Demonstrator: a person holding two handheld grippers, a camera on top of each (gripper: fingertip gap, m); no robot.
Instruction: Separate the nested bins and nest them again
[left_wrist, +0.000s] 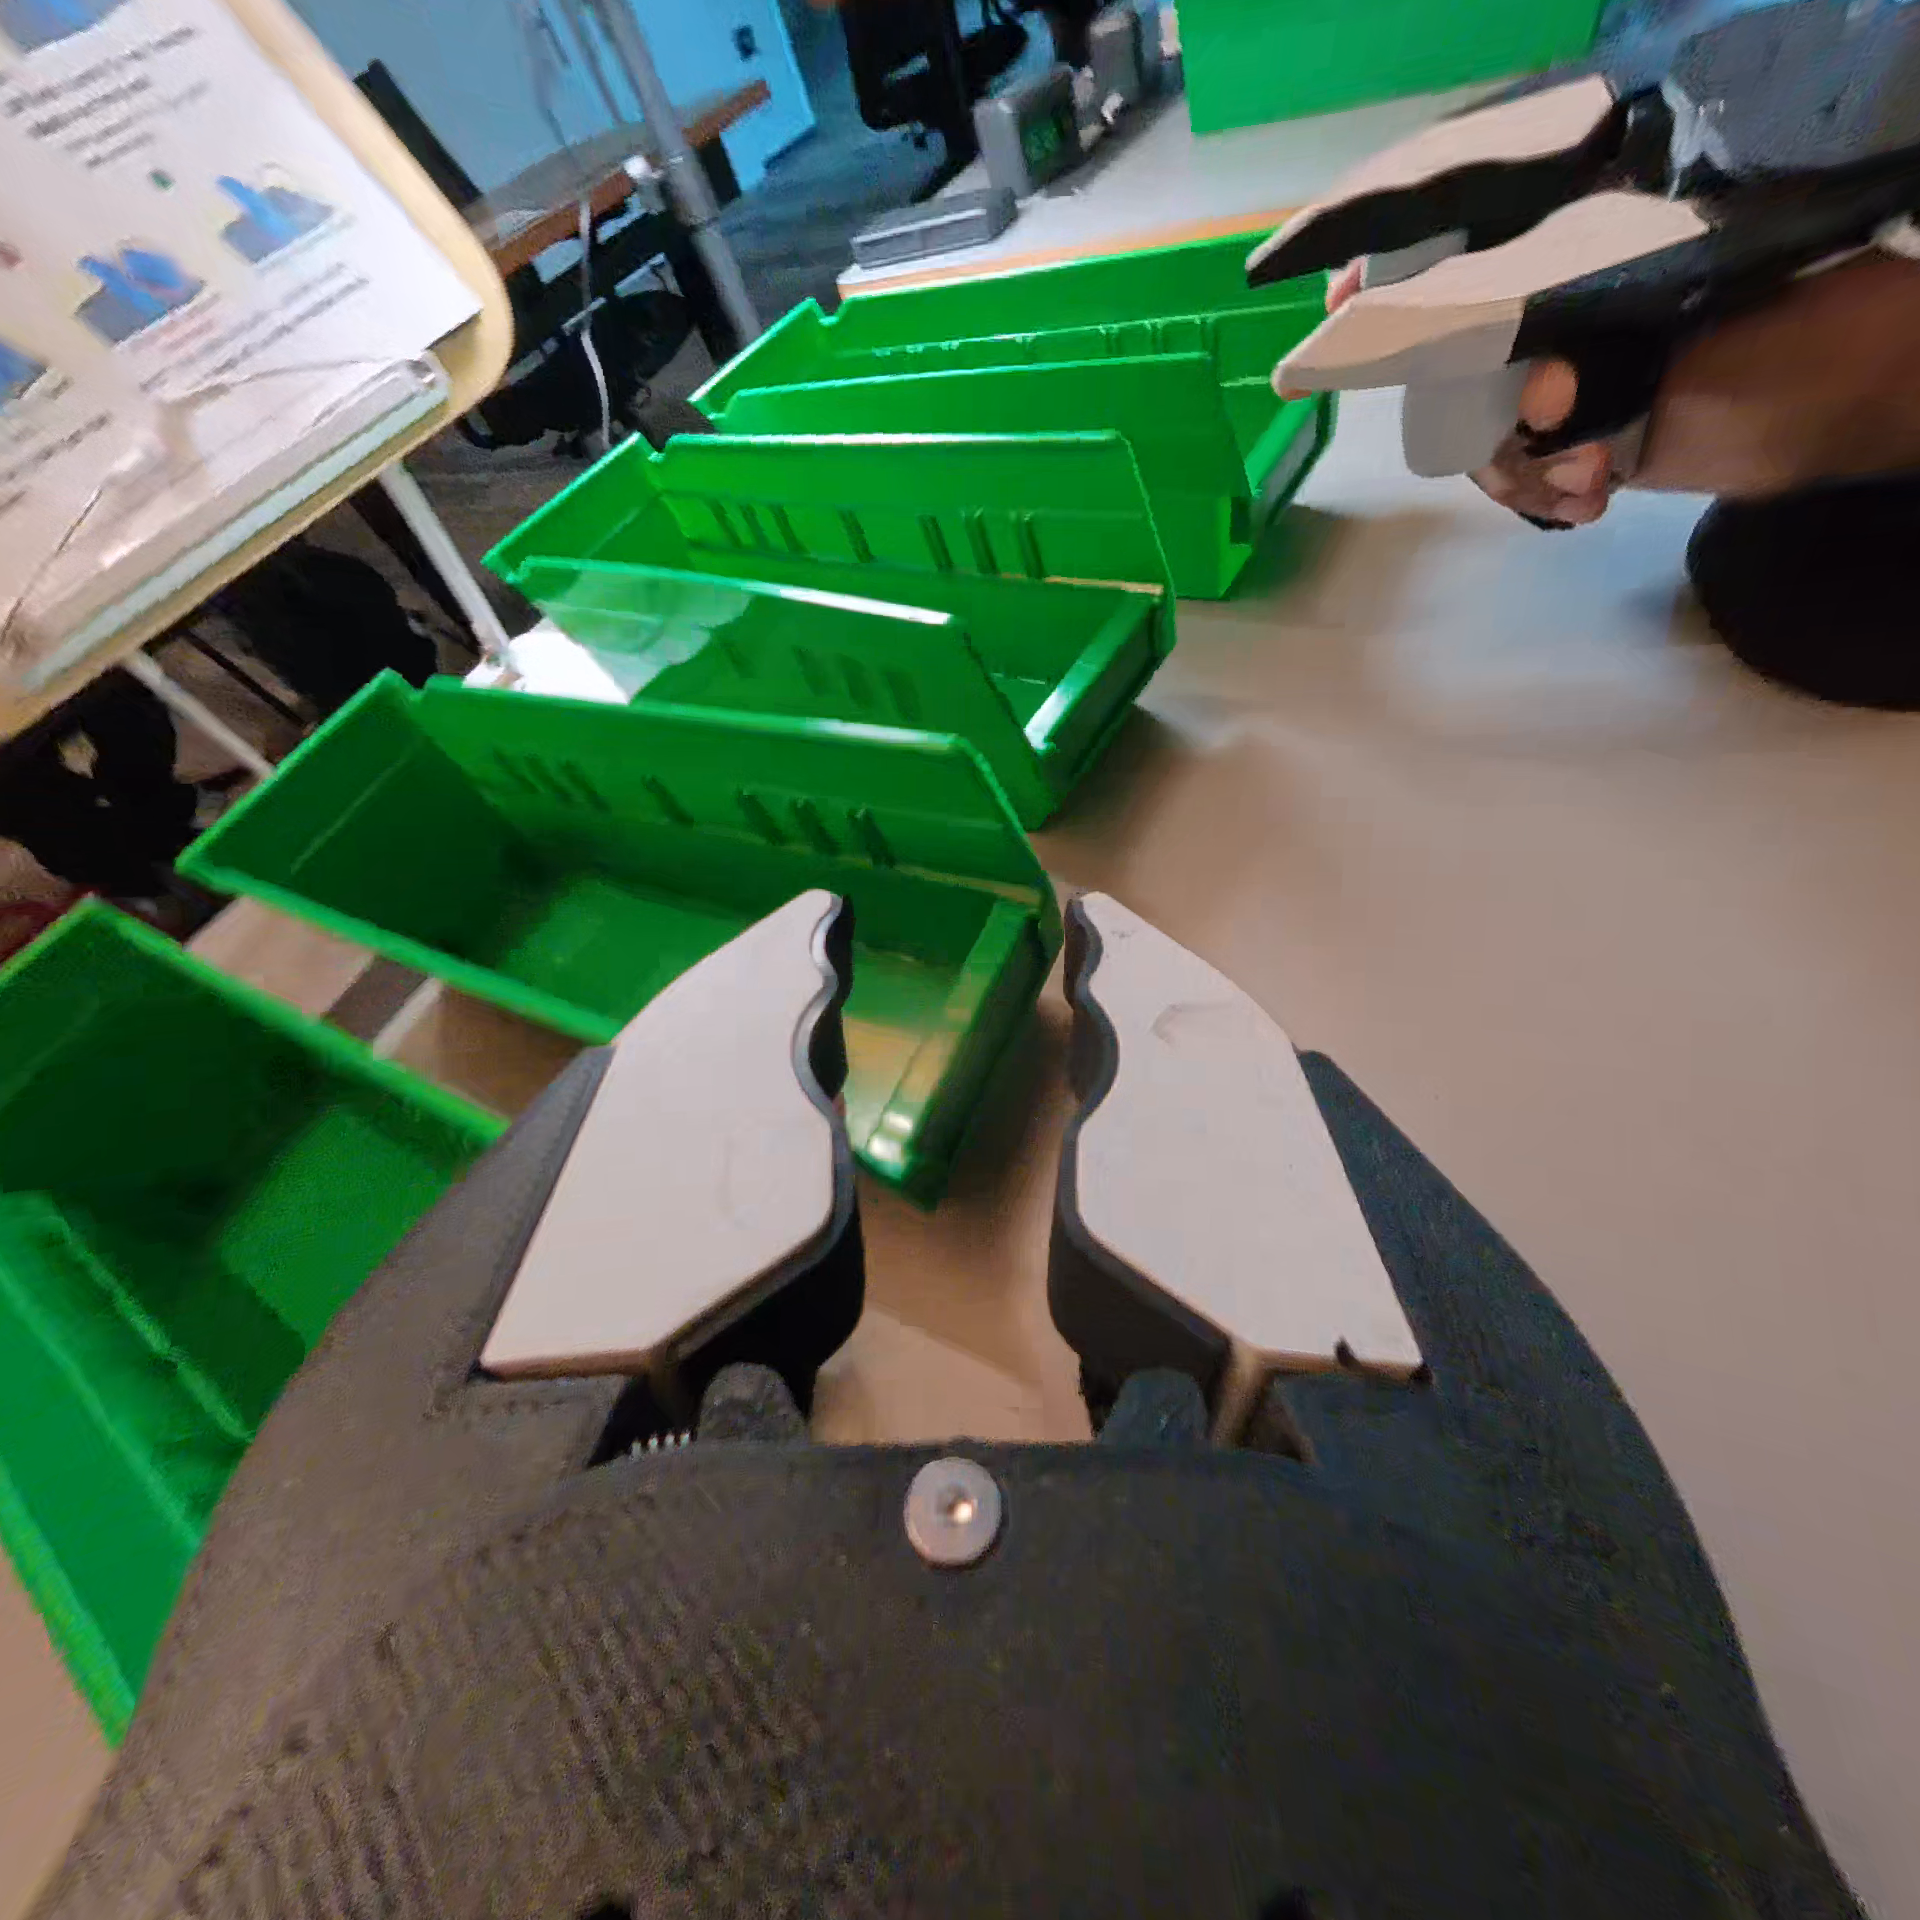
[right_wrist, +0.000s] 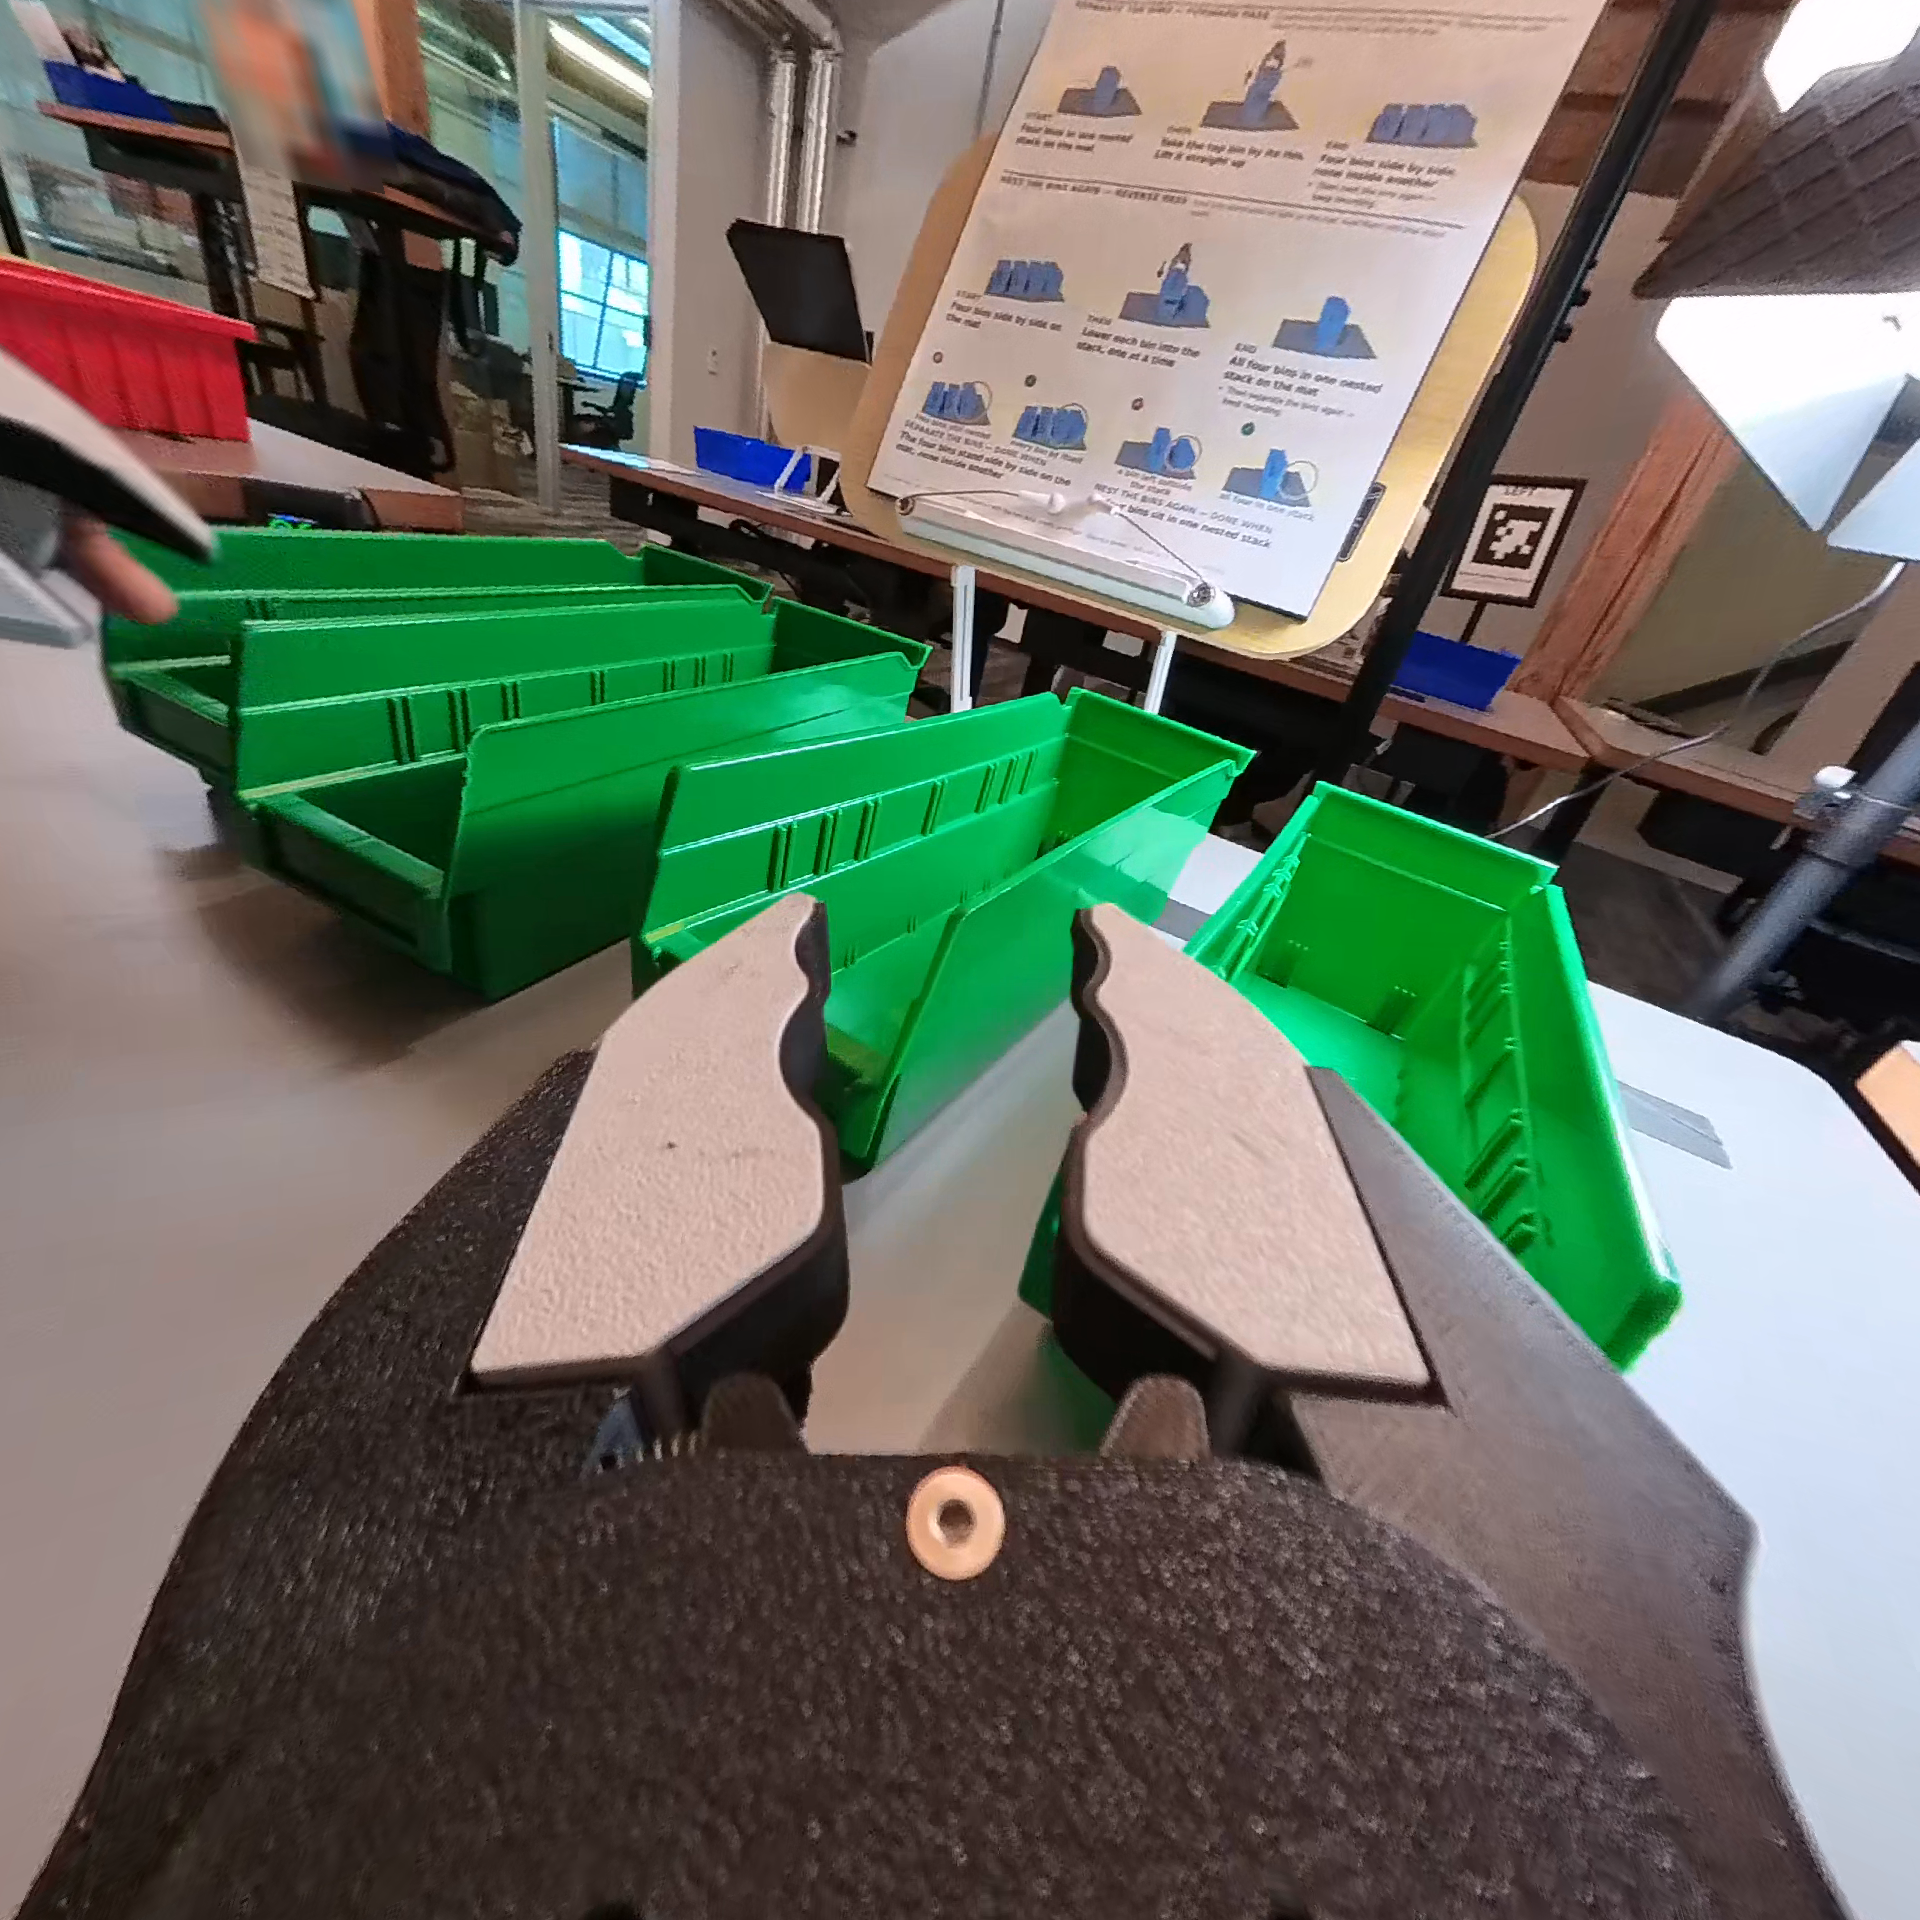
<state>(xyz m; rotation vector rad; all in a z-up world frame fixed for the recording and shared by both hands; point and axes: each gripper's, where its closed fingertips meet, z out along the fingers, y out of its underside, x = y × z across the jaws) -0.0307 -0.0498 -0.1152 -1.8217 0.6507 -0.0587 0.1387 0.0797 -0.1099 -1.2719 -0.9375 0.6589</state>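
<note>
Green bin beyond left gripper's fingers

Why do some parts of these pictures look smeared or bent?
Left wrist view: the other gripper and the poster are motion-blurred; glare streaks a bin. Right wrist view: sharper, but the wide lens bows the bins and the table.

My left gripper and right gripper share rough black printed bodies. Each carries flat grey fingers with wavy black inner edges. I see one silver screw centred on each.
</note>
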